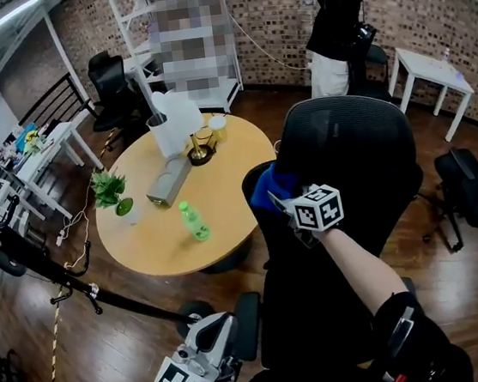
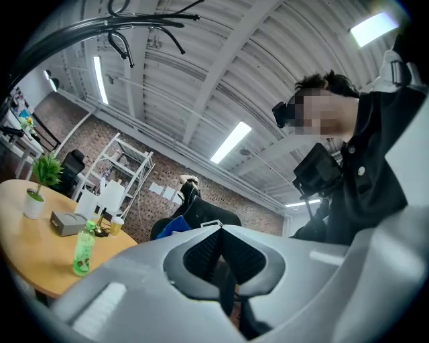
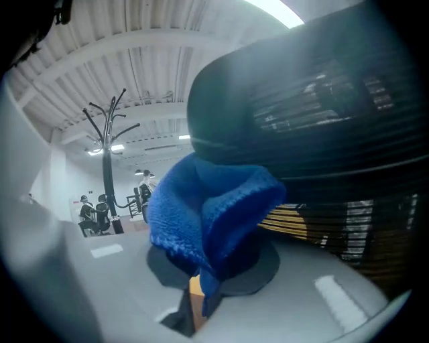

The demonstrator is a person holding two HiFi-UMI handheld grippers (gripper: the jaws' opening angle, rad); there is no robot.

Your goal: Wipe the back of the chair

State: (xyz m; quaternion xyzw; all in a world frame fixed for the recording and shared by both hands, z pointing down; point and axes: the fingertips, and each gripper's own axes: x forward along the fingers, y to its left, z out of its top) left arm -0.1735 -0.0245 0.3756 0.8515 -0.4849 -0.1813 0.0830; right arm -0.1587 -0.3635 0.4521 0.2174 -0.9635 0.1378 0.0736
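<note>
A black mesh office chair [image 1: 351, 155] stands by the round table, its back toward me. My right gripper [image 1: 281, 196] is shut on a blue cloth [image 1: 269, 184] and holds it against the left edge of the chair back. In the right gripper view the blue cloth [image 3: 208, 214] bunches between the jaws, right under the dark chair back [image 3: 315, 107]. My left gripper [image 1: 226, 334] hangs low beside the chair's armrest, jaws closed with nothing between them; its view looks up past the chair [image 2: 208, 218] to the ceiling.
A round wooden table [image 1: 153, 231] left of the chair holds a green bottle [image 1: 193, 221], a potted plant [image 1: 111, 193], a grey box and a lamp. A person [image 1: 332, 23] stands at the brick wall. A coat stand pole [image 1: 68, 280] slants across the left floor. A bag [image 1: 466, 184] lies at the right.
</note>
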